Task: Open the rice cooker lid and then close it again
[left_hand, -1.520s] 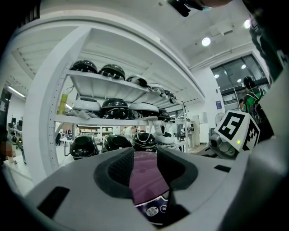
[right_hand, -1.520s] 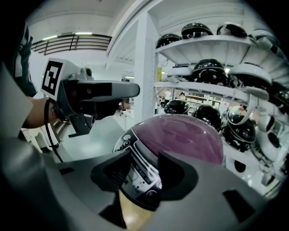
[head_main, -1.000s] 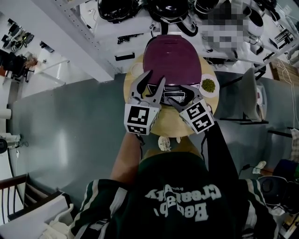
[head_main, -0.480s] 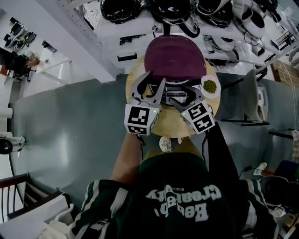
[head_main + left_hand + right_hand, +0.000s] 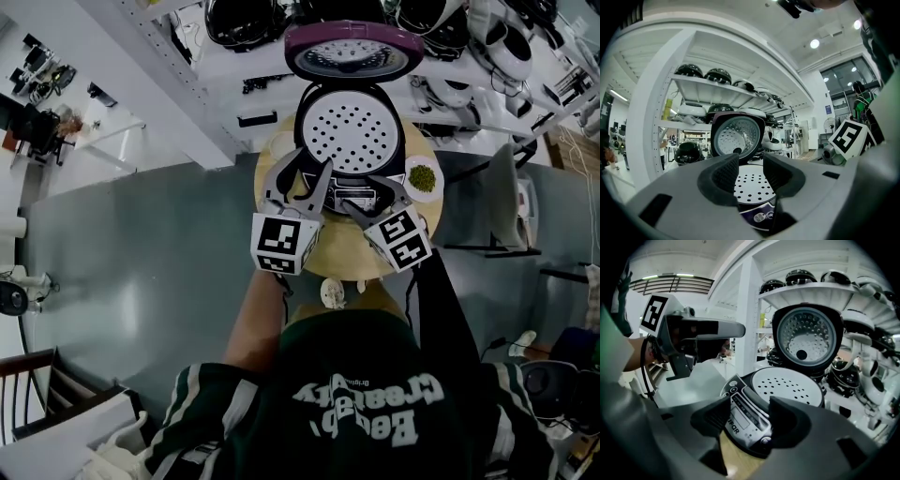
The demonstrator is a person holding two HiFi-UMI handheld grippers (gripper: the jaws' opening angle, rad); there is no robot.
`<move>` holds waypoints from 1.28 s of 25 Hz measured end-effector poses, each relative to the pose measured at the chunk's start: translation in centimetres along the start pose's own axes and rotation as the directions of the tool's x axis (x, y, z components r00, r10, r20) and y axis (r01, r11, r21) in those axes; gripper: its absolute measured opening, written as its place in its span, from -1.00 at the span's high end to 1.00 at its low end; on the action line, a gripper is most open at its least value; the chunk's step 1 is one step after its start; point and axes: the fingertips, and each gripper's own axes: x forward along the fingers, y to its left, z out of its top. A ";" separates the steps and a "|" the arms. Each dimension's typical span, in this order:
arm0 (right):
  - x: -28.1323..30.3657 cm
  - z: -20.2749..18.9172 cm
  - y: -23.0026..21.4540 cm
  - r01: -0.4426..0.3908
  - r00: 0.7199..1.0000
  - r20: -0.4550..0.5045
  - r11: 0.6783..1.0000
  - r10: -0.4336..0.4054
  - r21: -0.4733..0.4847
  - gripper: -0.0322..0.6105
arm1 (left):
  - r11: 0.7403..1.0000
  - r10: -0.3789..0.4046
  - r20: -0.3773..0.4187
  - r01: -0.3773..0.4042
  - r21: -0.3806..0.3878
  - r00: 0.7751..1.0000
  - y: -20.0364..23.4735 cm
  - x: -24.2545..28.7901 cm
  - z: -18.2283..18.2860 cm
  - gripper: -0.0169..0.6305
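Two hand-held grippers meet at the front of an opened rice cooker [image 5: 302, 124] on a round wooden table [image 5: 330, 251]. We see the left gripper [image 5: 314, 156] held level, its jaws parted and nothing pinched between them. Through the gap, in its own view, the cooker's perforated inner plate [image 5: 751, 182] shows just beyond the tips. The right gripper [image 5: 359, 191], angled downward beside it, is likewise slack. Its jaws stand apart on either side of our sight of the control panel [image 5: 746, 417]. The pads press on nothing, though we cannot tell whether a fingertip brushes the panel's edge. The plum-rimmed lid [image 5: 352, 49] stands swung up on the far side of the cooker from both grippers, its pale dimpled underside facing them. Off to the right gripper's right, near the table's edge, sits a small white dish [image 5: 422, 175] of something green. The left marker cube [image 5: 281, 242] and the right marker cube [image 5: 401, 236] lie behind the jaws, toward the person in the dark green top [image 5: 361, 412]. Beyond the raised lid, past both sets of tips, white shelving [image 5: 717, 91] carries rows of dark, rounded objects that we cannot identify.
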 end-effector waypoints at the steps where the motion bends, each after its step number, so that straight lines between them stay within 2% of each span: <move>1: 0.0 0.0 0.0 0.001 1.000 0.001 1.000 -0.001 -0.001 0.06 | 1.000 0.002 -0.001 -0.002 -0.001 1.000 0.1 0.0 0.0 0.49; 15: 0.3 0.6 -0.3 0.023 1.000 0.022 1.000 -0.023 -0.007 0.08 | 1.000 0.017 -0.009 -0.017 0.012 1.000 1.0 0.0 0.3 0.46; 20: 0.3 0.4 -0.1 0.017 1.000 0.015 0.999 -0.017 -0.037 0.07 | 0.994 0.103 -0.010 -0.102 0.043 0.995 2.7 -0.4 0.6 0.45; 23: -0.1 1.1 -0.8 0.029 0.998 0.059 1.000 -0.029 0.001 0.13 | 0.990 0.133 -0.018 -0.133 0.039 0.991 3.5 -0.5 0.9 0.45; 25: -0.5 1.9 -1.8 0.049 0.993 0.104 0.998 -0.052 0.028 0.08 | 0.990 0.141 -0.018 -0.141 0.030 0.990 3.7 -0.3 1.2 0.41; 28: -1.2 3.5 -3.2 0.061 0.987 0.145 0.997 -0.066 0.040 0.09 | 0.992 0.124 -0.013 -0.123 0.012 0.992 3.5 0.4 1.8 0.27; 32: -2.6 6.5 -5.8 0.105 0.976 0.190 0.994 -0.106 0.014 0.11 | 0.995 0.096 0.010 -0.096 0.020 0.995 3.3 1.5 3.9 0.23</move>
